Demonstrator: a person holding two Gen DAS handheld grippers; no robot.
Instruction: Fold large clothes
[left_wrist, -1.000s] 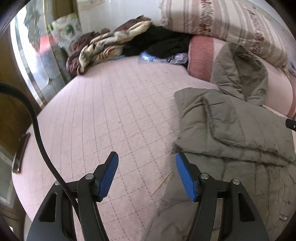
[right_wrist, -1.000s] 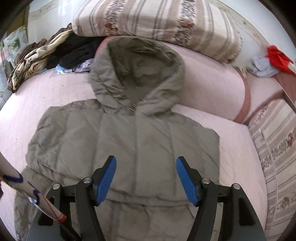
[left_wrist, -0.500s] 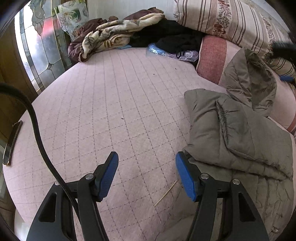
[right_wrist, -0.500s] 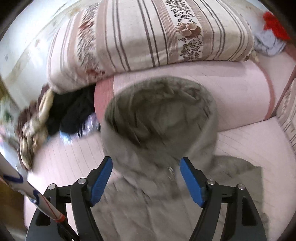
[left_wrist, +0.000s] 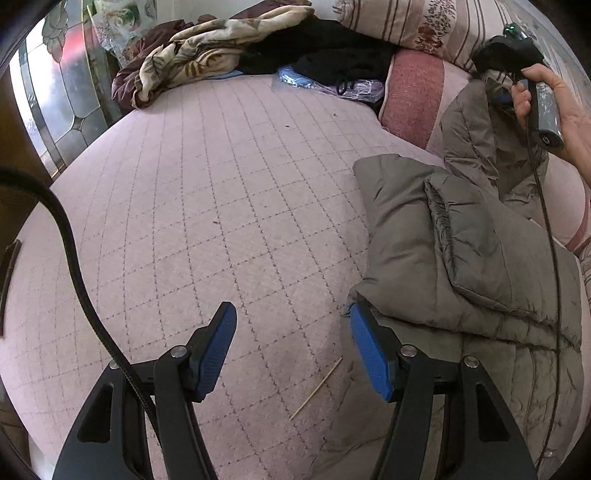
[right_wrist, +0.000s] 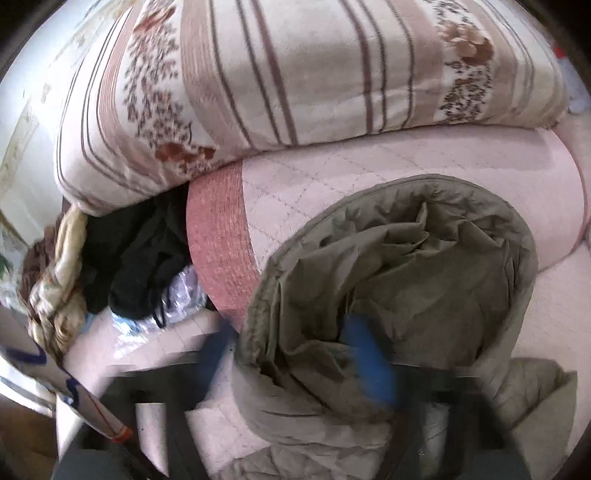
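Observation:
An olive-grey padded hooded jacket (left_wrist: 461, 243) lies on the pink quilted bed (left_wrist: 221, 184), its sleeve folded over the body. My left gripper (left_wrist: 291, 347) is open and empty, low over the bed beside the jacket's left edge. My right gripper (right_wrist: 291, 354) is blurred at the hood (right_wrist: 399, 266); one blue pad lies inside the hood, the other outside its rim. The blur hides whether it grips. In the left wrist view the right gripper (left_wrist: 506, 55) is held in a hand at the hood.
A striped floral quilt (right_wrist: 295, 74) lies on a pink bolster (right_wrist: 369, 166) behind the hood. Dark clothes (left_wrist: 325, 51) and a beige blanket (left_wrist: 199, 62) are piled at the far end. A thin wooden stick (left_wrist: 317, 384) lies near my left gripper. A glass door (left_wrist: 55, 92) stands left.
My right gripper has moved forward from over the jacket's body to the hood and now straddles its rim. My left gripper has shifted slightly and stays open.

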